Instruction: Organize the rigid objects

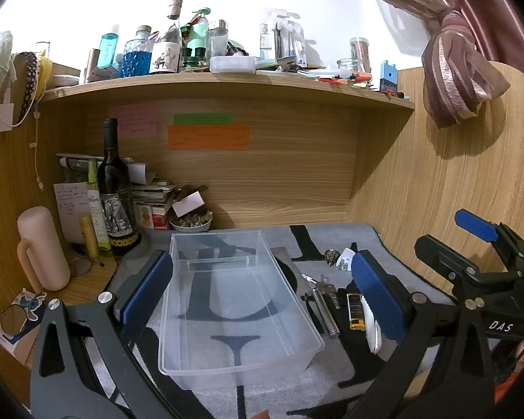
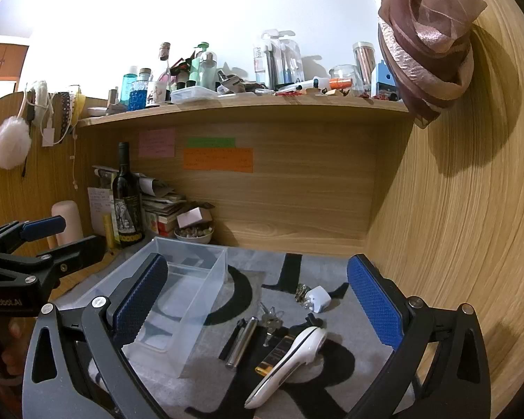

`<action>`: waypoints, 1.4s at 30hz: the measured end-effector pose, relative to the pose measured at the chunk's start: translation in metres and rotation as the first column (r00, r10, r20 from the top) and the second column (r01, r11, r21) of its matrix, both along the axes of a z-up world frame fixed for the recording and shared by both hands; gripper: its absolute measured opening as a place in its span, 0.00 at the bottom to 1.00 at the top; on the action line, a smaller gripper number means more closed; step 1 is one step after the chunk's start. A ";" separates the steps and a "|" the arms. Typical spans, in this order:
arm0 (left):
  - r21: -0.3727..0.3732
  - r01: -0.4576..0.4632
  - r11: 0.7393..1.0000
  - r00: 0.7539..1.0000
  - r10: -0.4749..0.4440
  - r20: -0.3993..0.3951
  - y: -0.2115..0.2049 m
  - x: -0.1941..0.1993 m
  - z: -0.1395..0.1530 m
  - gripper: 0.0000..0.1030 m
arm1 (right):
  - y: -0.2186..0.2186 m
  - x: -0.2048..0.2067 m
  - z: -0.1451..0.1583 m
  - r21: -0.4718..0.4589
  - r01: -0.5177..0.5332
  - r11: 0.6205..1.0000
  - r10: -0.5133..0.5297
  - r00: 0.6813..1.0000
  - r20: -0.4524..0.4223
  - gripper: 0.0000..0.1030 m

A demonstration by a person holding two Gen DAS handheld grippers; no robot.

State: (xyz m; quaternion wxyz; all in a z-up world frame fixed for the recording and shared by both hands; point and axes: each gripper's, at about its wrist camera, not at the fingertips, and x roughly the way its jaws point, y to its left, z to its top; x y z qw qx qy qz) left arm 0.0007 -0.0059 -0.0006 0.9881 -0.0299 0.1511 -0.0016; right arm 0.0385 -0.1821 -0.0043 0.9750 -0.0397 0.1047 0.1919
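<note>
Rigid objects lie loose on the counter [image 2: 332, 265] mat just right of our clear bin [image 1: 234, 300]: metal cylinder [image 2: 242, 342], keys [image 2: 270, 317], white handled tool [image 2: 290, 363], plug adapter [image 2: 316, 298]. Bin sits empty, close by, likely their destination. Left tongs [image 1: 258, 293] and right tongs [image 2: 258, 310] both gape wide, holding nothing.

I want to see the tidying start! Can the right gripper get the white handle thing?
Probably yes. The right gripper is open, and the white handle thing lies on the mat between its fingers, on top of the other bits, uncovered.
</note>
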 end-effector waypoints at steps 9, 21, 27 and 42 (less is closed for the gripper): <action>-0.002 0.002 1.000 1.000 -0.002 -0.001 0.001 0.000 0.000 1.00 | 0.000 -0.001 0.000 -0.002 0.001 1.000 -0.001 1.000 0.003 1.00; -0.002 0.004 1.000 1.000 -0.004 -0.001 0.000 0.000 -0.002 1.00 | 0.000 -0.001 0.000 -0.003 0.002 1.000 -0.002 1.000 0.005 1.00; 0.000 0.004 1.000 1.000 -0.004 -0.002 -0.001 0.000 -0.003 1.00 | 0.000 -0.001 0.000 -0.003 -0.001 1.000 0.001 1.000 0.006 1.00; 0.001 0.003 1.000 1.000 -0.003 -0.005 -0.004 0.000 -0.006 1.00 | 0.001 -0.002 0.000 -0.008 -0.002 1.000 0.002 1.000 0.005 1.00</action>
